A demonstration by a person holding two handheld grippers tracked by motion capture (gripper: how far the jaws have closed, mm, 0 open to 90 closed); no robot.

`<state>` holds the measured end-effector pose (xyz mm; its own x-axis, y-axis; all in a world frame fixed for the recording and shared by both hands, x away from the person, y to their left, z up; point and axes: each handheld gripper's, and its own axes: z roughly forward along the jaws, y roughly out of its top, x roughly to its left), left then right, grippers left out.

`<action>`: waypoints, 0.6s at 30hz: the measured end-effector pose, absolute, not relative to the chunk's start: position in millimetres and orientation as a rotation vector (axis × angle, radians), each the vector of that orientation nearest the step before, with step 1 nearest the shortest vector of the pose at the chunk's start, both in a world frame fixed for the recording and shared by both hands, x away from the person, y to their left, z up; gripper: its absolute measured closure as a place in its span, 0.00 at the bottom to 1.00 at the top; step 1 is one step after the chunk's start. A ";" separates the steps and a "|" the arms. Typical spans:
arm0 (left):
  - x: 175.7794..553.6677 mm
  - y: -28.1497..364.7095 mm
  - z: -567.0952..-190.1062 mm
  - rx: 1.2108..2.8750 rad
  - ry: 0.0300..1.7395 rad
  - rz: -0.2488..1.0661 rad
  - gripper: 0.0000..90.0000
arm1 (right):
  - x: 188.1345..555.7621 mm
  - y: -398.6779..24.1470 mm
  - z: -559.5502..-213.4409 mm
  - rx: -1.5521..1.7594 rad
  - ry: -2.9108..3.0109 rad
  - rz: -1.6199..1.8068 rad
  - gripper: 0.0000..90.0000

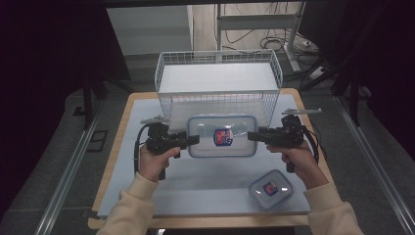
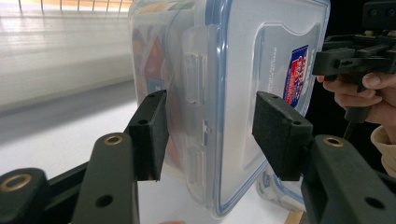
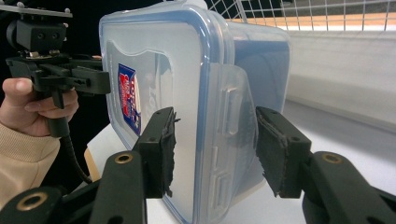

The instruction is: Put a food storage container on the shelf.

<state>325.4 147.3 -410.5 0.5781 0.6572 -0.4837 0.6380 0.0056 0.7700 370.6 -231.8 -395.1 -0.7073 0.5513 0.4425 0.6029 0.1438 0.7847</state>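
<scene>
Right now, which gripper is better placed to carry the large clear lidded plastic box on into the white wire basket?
Neither alone. The left gripper and right gripper each clamp one end of the large clear lidded plastic box, just before the white wire basket. If only one, the right: it sits slightly nearer the basket.

Even overhead light, dark surround; close views soft-focused

The large lidded container (image 1: 222, 135) sat between the left gripper (image 1: 194, 140) and right gripper (image 1: 252, 135), before the wire basket (image 1: 218, 78); a small container (image 1: 271, 189) lay nearer right.
</scene>
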 end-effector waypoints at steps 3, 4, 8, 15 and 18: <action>325.8 147.4 -404.7 1.671 1.085 0.028 0.52 | 371.1 -231.6 -389.2 -1.176 -2.344 -1.654 0.55; 326.0 147.4 -402.8 1.670 1.083 0.028 0.52 | 371.1 -231.6 -386.9 -1.175 -2.346 -1.658 0.55; 326.8 147.3 -395.1 1.669 1.072 0.041 0.52 | 371.6 -231.6 -378.6 -1.165 -2.354 -1.672 0.55; 330.5 148.6 -384.1 1.667 1.056 0.057 0.52 | 373.8 -230.6 -367.6 -1.158 -2.360 -1.697 0.55; 332.2 149.9 -379.6 1.663 1.050 0.062 0.52 | 375.3 -229.3 -361.3 -1.156 -2.369 -1.700 0.55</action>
